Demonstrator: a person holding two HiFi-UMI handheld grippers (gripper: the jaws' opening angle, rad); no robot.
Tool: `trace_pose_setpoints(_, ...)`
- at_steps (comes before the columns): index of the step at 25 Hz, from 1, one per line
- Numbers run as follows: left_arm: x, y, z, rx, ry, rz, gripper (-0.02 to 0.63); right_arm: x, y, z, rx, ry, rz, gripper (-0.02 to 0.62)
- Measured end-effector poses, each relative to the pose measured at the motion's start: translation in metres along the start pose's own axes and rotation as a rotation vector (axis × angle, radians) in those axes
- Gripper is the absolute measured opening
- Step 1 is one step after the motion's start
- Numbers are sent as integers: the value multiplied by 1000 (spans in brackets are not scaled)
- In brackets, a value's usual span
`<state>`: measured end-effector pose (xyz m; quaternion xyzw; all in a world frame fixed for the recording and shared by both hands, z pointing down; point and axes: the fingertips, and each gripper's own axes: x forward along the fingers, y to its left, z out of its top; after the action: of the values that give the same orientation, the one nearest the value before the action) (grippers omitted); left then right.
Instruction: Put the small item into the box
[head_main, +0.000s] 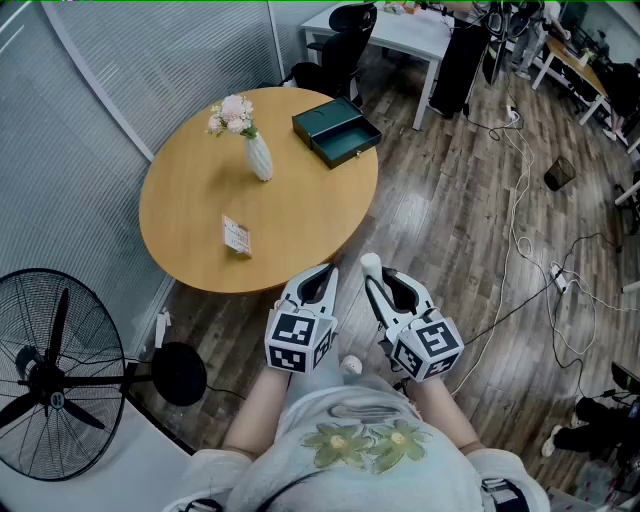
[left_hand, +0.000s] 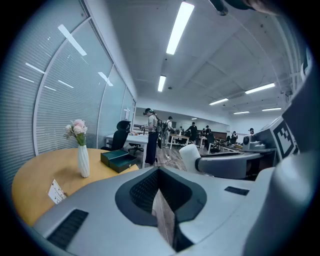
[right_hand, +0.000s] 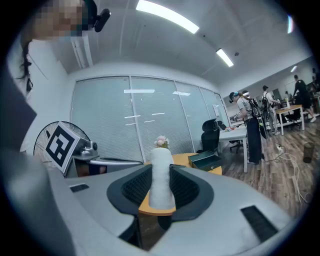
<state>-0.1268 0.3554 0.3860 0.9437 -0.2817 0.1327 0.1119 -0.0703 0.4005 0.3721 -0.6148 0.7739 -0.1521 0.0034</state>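
Note:
A small white cylinder (head_main: 371, 265) stands upright between the jaws of my right gripper (head_main: 379, 280), which is shut on it. In the right gripper view the white cylinder (right_hand: 161, 172) fills the gap of the right gripper (right_hand: 161, 192). My left gripper (head_main: 322, 282) hangs beside it with its jaws together and nothing in them; in its own view the left gripper (left_hand: 159, 200) shows only a thin slit. Both hang over the floor just short of the round wooden table (head_main: 190, 215). The dark green open box (head_main: 336, 131) sits at the table's far right edge, also seen as the box (left_hand: 118, 160) and the box (right_hand: 206, 161).
On the table stand a white vase with pink flowers (head_main: 257, 152) and a small card (head_main: 237, 236). A black floor fan (head_main: 50, 375) is at the left. A black office chair (head_main: 340, 45) and a white desk (head_main: 405, 30) stand behind the table. Cables (head_main: 530, 260) trail on the wood floor at the right.

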Motion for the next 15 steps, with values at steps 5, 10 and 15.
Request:
trace_pose_setpoints(5,26,13,5,-1,-1,-4,3,22,-18,3,17,-7,3,117)
trace_pose_setpoints(10,55,31,10,-9,6,-14,3,48,-36,5,20,2,-5,118)
trace_pose_setpoints(15,89,57,21,-7,22,-30,3,83,-59,17,21,10,-21,118)
